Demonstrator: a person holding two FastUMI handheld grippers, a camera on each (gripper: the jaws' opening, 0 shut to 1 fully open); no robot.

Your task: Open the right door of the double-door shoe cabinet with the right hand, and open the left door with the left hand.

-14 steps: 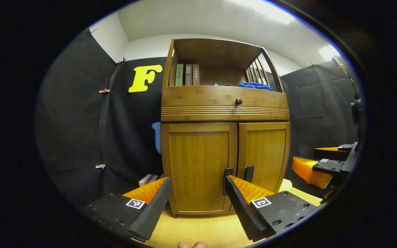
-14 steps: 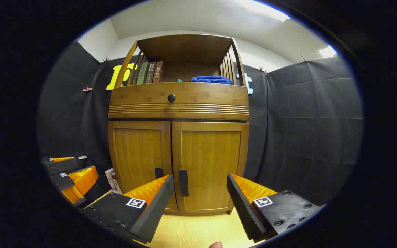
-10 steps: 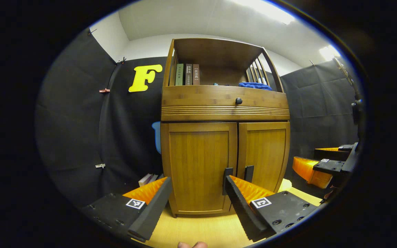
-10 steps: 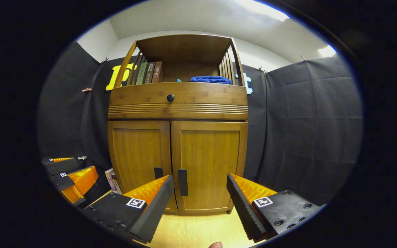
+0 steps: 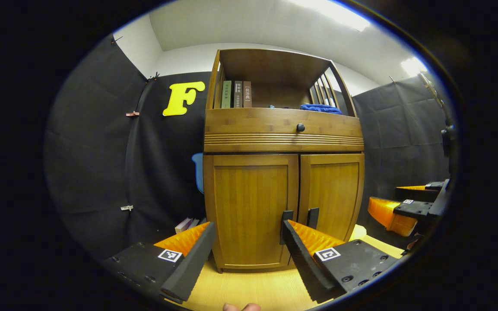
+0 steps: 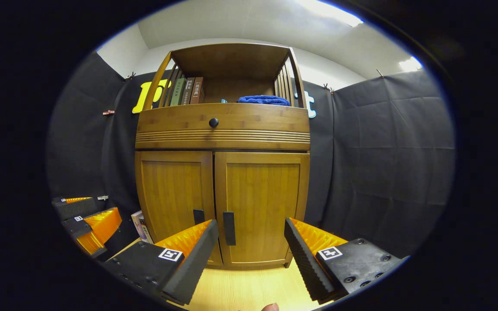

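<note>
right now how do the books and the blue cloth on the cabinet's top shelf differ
The books stand upright in a row at the shelf's left end; the blue cloth lies in a low heap toward the right. The books are stiff, with green and brown spines; the blue cloth is soft, rumpled and one colour. Both sit on the open shelf above the closed doors of the shoe cabinet.

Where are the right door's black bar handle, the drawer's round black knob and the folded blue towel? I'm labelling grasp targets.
Right door's black bar handle (image 6: 229,228): right gripper view, mid-bar.
Drawer's round black knob (image 6: 213,123): right gripper view, knob face.
Folded blue towel (image 6: 264,100): right gripper view, front fold.
</note>
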